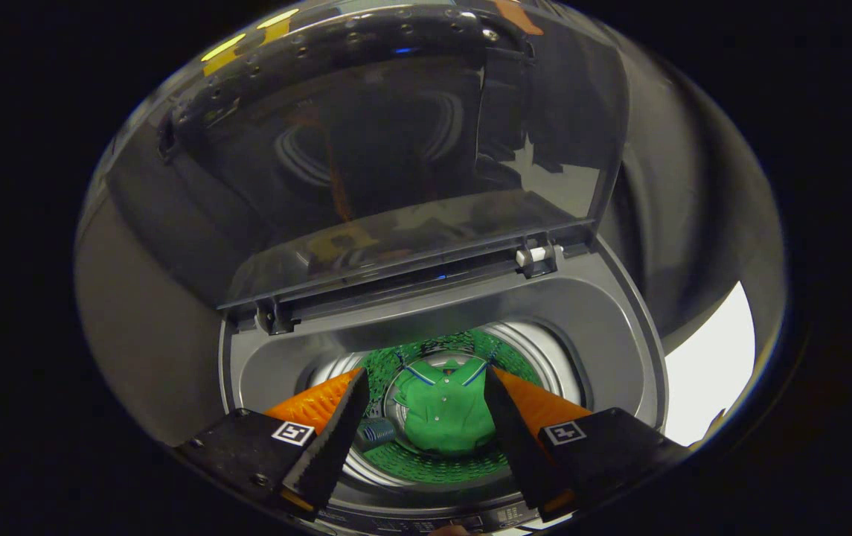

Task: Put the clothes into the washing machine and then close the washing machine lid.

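Note:
I look down into a top-loading washing machine with a grey rim. A green polo shirt with a striped collar lies at the bottom of the drum, seen between my fingers and well below them. My gripper is open above the drum's mouth, with nothing between its fingers. The tinted transparent lid stands raised on its hinges beyond the opening.
A small blue ribbed part sits in the drum beside the shirt. A bright white surface shows past the machine on the right. The control panel strip runs under the fingers at the machine's near edge.

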